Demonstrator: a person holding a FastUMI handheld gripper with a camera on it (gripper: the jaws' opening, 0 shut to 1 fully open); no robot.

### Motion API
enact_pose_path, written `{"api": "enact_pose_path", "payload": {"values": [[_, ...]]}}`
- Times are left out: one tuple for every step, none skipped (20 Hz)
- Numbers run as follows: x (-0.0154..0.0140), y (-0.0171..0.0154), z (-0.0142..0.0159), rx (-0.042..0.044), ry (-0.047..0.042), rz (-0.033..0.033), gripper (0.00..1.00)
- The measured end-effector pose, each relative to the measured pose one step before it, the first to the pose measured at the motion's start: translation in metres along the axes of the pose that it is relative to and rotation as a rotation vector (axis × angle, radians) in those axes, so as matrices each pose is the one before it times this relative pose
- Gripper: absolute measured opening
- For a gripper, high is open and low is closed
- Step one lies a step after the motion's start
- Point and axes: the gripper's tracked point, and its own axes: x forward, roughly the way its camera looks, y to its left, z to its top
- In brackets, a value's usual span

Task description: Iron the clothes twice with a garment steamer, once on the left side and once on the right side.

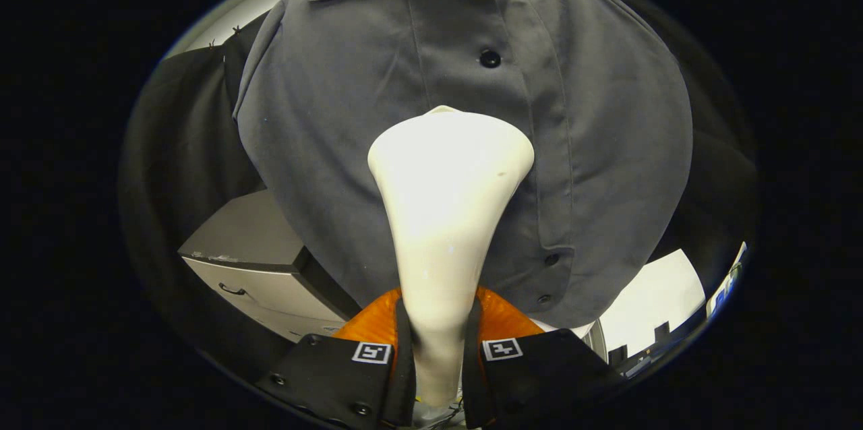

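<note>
Dark booth cloth is hanging behind a grey shirt [377,120], buttoned and facing us, with a pale cabinet [256,268] sitting down beside it. The gripper [438,356] is pinching the white garment steamer [448,214] by its neck — both fingers pressing on it — and the wide head is reaching ahead onto the shirt's front, near the button placket. How many passes are finished can't be judged from here — the steamer is working mid-shirt.
</note>
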Motion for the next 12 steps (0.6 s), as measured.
{"api": "enact_pose_path", "payload": {"values": [[0.00218,-0.00128,-0.00544,0.00106,0.01050,0.00023,0.35],[0.00216,-0.00139,-0.00568,0.00099,0.00979,-0.00012,0.35],[0.00160,-0.00075,-0.00509,0.00139,0.00929,-0.00023,0.35],[0.00163,-0.00071,-0.00592,0.00126,0.01032,0.00005,0.35],[0.00076,-0.00192,-0.00539,0.00111,0.00997,0.00001,0.35],[0.00165,0.00011,-0.00598,0.00181,0.01062,0.00075,0.35],[0.00146,-0.00103,-0.00488,0.00276,0.01062,0.00033,0.35],[0.00202,-0.00062,-0.00550,0.00193,0.01014,-0.00033,0.35],[0.00155,-0.00157,-0.00540,0.00077,0.00915,-0.00080,0.35],[0.00164,-0.00066,-0.00440,-0.00048,0.00840,-0.00121,0.36],[0.00227,0.00036,-0.00490,-0.00176,0.00760,-0.00091,0.36],[0.00138,-0.00073,-0.00437,-0.00139,0.00715,-0.00096,0.36]]}}
